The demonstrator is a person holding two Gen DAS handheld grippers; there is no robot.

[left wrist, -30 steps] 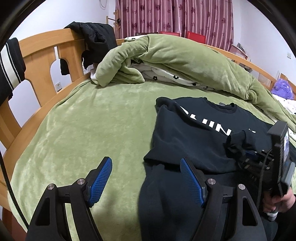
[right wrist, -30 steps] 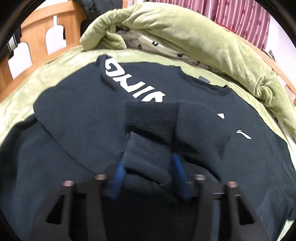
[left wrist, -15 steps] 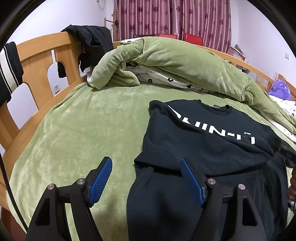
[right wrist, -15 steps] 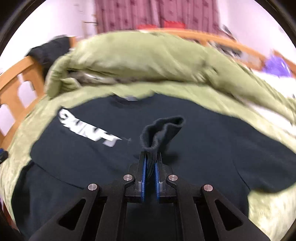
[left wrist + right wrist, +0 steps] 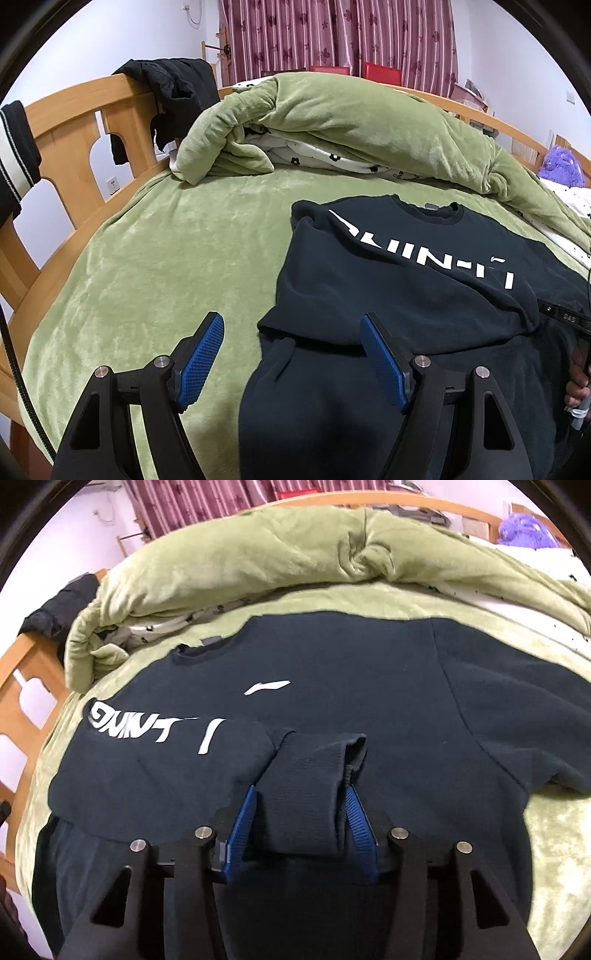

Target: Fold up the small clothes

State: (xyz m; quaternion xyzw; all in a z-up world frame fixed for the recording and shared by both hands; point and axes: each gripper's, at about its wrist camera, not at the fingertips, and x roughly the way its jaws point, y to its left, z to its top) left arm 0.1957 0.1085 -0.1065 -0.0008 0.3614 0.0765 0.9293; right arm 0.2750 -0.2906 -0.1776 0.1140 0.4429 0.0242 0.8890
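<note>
Carried rightward across the dark navy sweatshirt with white lettering (image 5: 369,686), its ribbed cuff (image 5: 310,775) lies between the right gripper (image 5: 301,818), whose jaws have just been opening (no longer pinched). Left gripper (image 5: 291,354) jaws are held wide apart, empty, over the green plush bedspread (image 5: 166,258).

Bunched green quilt (image 5: 351,122) and black jacket (image 5: 173,88) on wooden headboard (image 5: 74,122)

Bare bedspread (image 5: 155,258) left, bunched quilt (image 5: 351,125) behind.
</note>
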